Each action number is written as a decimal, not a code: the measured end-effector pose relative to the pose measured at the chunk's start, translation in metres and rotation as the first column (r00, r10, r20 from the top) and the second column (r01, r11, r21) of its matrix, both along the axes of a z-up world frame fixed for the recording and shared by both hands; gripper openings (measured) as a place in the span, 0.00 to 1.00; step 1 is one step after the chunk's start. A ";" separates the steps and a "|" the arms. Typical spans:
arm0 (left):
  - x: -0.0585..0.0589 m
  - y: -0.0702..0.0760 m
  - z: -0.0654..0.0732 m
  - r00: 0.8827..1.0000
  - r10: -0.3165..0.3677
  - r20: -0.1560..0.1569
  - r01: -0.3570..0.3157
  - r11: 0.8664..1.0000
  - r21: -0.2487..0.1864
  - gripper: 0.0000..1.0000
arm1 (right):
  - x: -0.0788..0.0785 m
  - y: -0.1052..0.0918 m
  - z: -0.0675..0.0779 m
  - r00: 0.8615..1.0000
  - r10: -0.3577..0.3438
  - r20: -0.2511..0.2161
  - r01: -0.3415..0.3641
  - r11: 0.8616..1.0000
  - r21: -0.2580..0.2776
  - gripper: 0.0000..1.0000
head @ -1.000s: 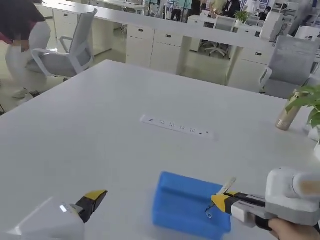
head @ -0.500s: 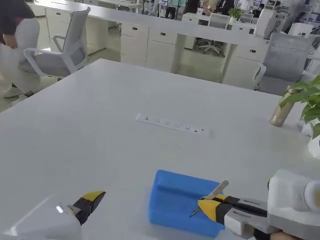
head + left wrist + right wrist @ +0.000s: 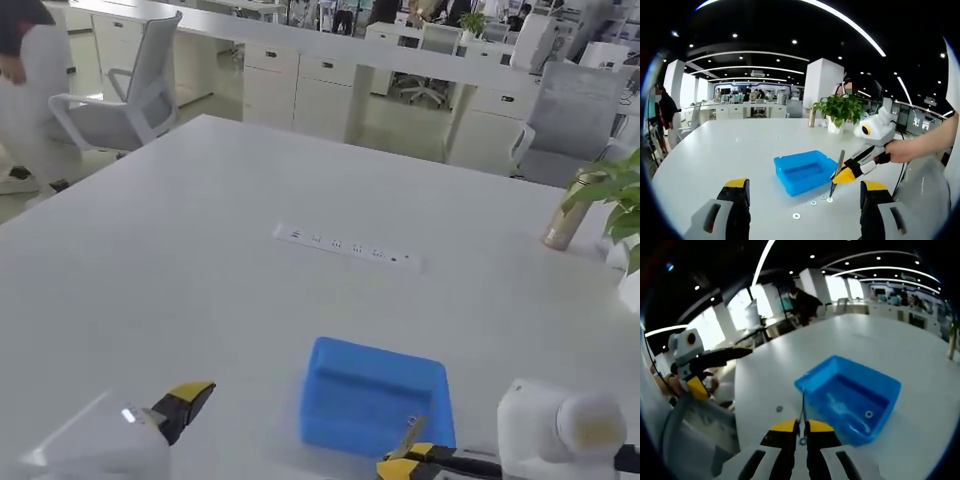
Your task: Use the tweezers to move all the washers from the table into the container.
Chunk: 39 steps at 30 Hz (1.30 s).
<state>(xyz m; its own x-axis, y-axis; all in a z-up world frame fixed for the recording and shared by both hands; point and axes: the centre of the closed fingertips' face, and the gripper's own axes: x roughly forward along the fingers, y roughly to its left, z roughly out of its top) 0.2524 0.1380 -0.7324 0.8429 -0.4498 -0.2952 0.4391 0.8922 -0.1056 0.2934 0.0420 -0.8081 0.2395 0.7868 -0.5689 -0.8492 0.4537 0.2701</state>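
Observation:
The blue container point(image 3: 375, 398) stands on the white table point(image 3: 200, 260). My right gripper point(image 3: 398, 465) is just in front of its near wall, shut on the thin metal tweezers point(image 3: 410, 437). In the right gripper view the tweezers point(image 3: 803, 409) point at the table beside the container point(image 3: 850, 392), which holds one washer point(image 3: 868, 414); another washer point(image 3: 779, 409) lies on the table. In the left gripper view the tweezer tip point(image 3: 830, 194) hovers over three small washers point(image 3: 823, 198), and one more washer point(image 3: 796, 216) lies nearer. My left gripper point(image 3: 805, 184) is open and holds nothing.
A white power strip point(image 3: 345, 247) lies mid-table. A metal bottle point(image 3: 562, 227) and a potted plant point(image 3: 612, 195) stand at the far right. Office chairs point(image 3: 140, 95) and desks lie beyond the table. A person point(image 3: 25, 60) stands at the far left.
My right gripper has drawn the tweezers back from over the container to the table in front of it. The left gripper has stayed put. The head camera has shifted slightly.

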 end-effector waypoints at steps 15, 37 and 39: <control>-0.001 -0.002 -0.004 1.000 -0.013 -0.018 0.014 1.000 0.027 0.92 | -0.012 0.006 -0.006 0.999 0.043 0.002 -0.042 0.998 -0.050 0.03; -0.001 -0.003 -0.005 1.000 -0.025 -0.018 0.025 0.999 0.045 0.91 | -0.018 0.011 -0.013 0.958 0.215 0.189 -0.179 0.965 -0.193 0.03; -0.002 -0.004 -0.005 0.999 -0.029 -0.017 0.029 0.999 0.043 0.91 | -0.016 0.010 -0.014 0.962 0.204 0.183 -0.169 0.968 -0.187 0.03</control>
<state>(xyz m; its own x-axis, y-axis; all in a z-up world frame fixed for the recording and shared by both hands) 0.2509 0.1339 -0.7376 0.8245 -0.4604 -0.3289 0.4634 0.8830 -0.0743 0.2775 0.0521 -0.8218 0.2195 0.7258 -0.6519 -0.9518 0.3061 0.0203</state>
